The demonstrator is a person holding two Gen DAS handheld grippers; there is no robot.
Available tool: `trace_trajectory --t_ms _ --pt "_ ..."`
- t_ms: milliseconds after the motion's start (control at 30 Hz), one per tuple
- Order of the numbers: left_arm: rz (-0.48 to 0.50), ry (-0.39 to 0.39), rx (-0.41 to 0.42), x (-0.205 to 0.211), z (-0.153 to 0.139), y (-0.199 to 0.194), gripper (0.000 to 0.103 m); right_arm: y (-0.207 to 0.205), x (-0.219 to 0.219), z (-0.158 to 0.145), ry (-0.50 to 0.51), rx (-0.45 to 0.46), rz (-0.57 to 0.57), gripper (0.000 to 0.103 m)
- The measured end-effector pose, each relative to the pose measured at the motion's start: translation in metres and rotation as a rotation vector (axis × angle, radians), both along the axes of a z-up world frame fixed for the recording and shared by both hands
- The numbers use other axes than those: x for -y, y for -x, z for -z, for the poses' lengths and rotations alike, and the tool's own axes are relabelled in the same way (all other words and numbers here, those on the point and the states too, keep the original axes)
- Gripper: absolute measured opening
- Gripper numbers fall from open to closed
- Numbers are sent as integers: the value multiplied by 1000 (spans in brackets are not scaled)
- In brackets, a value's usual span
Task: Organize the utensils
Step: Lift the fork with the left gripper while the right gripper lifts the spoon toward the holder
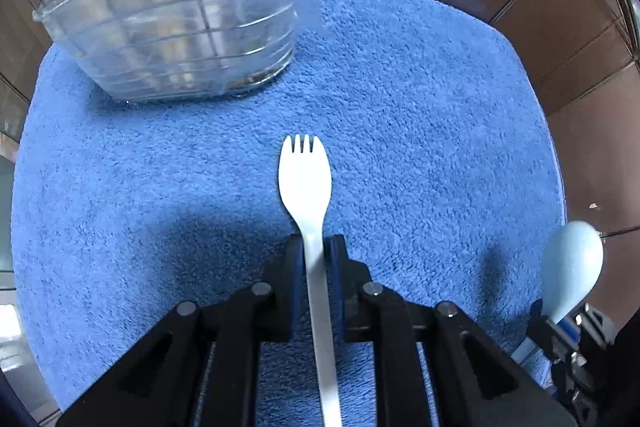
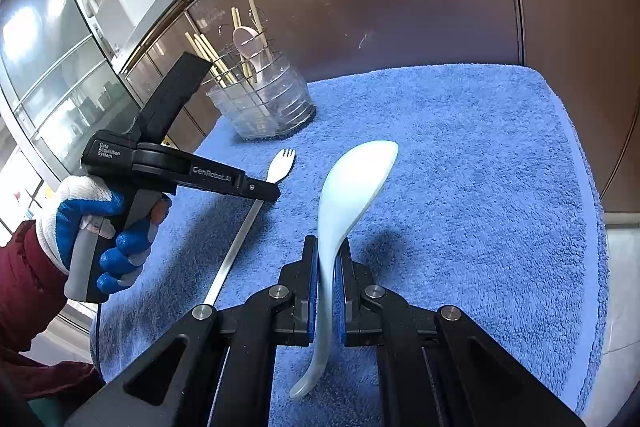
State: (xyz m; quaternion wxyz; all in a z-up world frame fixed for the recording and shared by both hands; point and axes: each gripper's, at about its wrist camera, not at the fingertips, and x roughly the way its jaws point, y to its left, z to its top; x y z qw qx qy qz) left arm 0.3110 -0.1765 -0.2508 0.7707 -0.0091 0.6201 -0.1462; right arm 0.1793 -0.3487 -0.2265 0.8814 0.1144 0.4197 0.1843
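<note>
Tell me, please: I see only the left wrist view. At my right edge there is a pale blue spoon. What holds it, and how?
Observer: The right hand-held gripper is shut on the pale blue spoon at its handle. The bowl points forward and up, above the blue towel.
Operator: My view cuts the top of the holder. What stands in it besides the chopsticks?
Observer: A pink spoon stands bowl up in the holder, among the chopsticks.
</note>
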Motion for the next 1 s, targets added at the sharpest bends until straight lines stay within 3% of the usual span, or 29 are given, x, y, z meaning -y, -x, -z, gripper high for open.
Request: trace_trajectory --t_ms 133,300,567,1000 --pt "-12 7 -7 0 1 -3 8 0 3 2 -1 -5 6 8" --pt "-40 84 29 -16 -4 3 8 3 2 -2 6 6 14 8" --pt "-24 231 238 -48 -47 46 8 14 -12 -15 31 57 18 8" --pt "-13 256 557 -96 -121 127 8 47 -66 -44 54 155 -10 8"
